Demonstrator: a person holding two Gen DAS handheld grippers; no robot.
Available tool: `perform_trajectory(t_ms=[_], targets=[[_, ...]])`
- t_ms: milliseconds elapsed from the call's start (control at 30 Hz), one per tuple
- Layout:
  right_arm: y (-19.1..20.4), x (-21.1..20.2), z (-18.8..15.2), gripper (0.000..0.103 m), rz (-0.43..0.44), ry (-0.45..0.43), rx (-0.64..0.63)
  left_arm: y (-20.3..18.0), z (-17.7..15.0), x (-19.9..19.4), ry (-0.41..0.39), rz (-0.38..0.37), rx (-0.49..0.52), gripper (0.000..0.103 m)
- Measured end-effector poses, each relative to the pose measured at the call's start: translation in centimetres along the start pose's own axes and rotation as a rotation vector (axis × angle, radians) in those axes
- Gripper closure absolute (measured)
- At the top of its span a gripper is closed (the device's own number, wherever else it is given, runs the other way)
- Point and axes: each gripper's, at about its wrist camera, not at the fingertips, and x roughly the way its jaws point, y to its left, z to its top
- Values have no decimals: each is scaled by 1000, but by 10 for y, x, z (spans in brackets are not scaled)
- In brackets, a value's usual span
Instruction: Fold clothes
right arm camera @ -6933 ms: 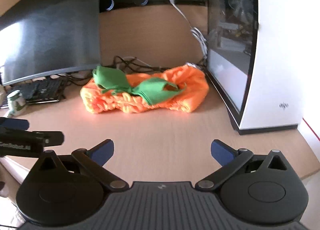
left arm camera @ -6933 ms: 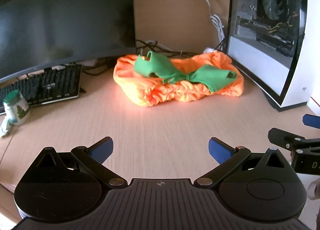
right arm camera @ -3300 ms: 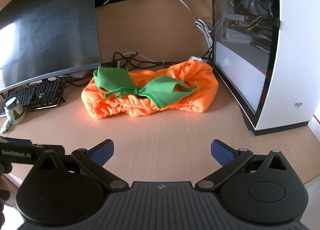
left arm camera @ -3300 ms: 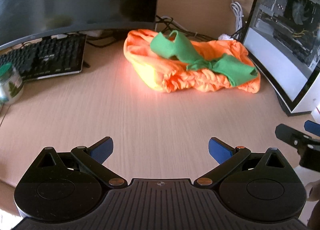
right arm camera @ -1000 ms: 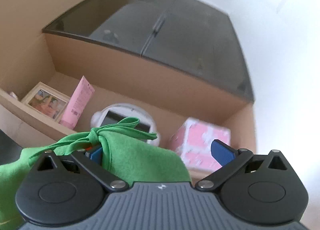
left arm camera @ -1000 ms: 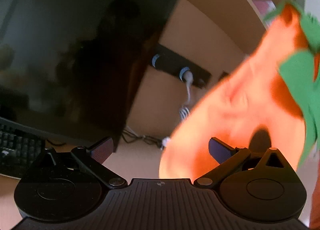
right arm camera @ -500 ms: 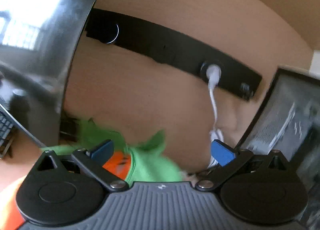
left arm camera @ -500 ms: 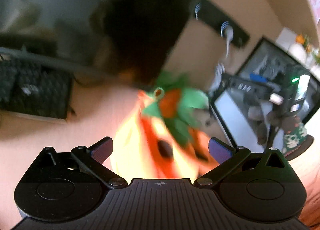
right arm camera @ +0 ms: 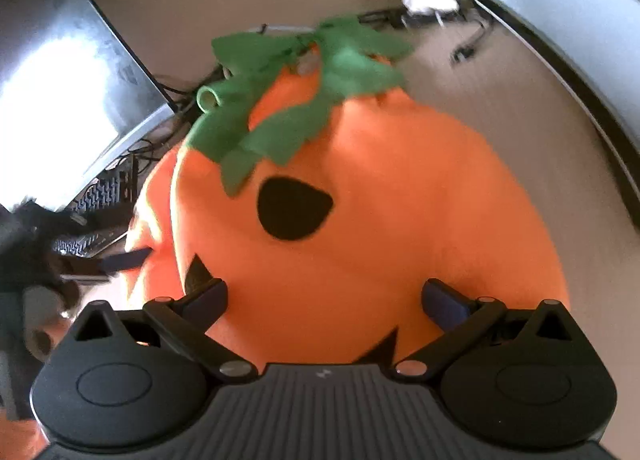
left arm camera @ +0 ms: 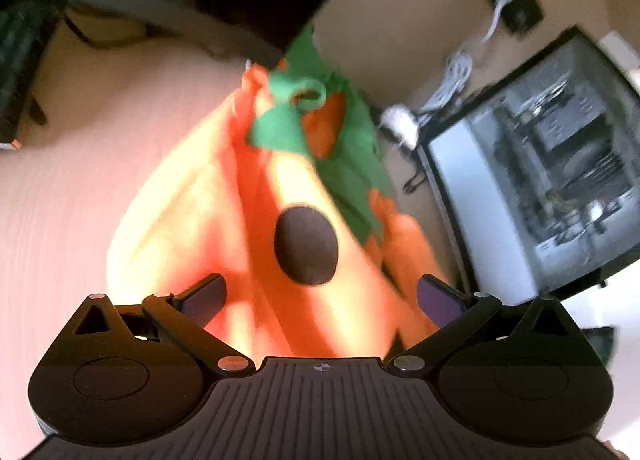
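Tongs (right arm camera: 324, 296) gape over pumpkin costume (right arm camera: 360, 220); only right view shows its mouth.

Light: bright daylight, warm on the desk (left arm camera: 80, 188).
Glare: blown-out white patch on the monitor (right arm camera: 52, 72); the pumpkin costume (left arm camera: 256, 220) overexposed to yellow on its left side.
Blur: strong motion smear in the left wrist view; milder in the right.
Distortion: fisheye bending at the edges, PC case (left arm camera: 560, 180) curved.
Shadow: gripper bodies dark, underexposed.
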Motion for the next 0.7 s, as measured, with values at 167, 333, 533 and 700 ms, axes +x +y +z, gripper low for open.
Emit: perform_trajectory(t_ms=[167, 333, 533, 700], targets=[[10, -11, -18, 0, -11, 23, -110, 0, -6, -47, -129, 241, 180, 0], [64, -52, -53, 0, -125, 27, -562, 3, -24, -63, -244, 320, 305, 0], [91, -40, -119, 0, -295, 66, -791, -10, -44, -65, -193, 302, 396, 0], [108, -42, -77, 0, -516, -247, -835, -40, -69, -66, -139, 307, 561, 0]])
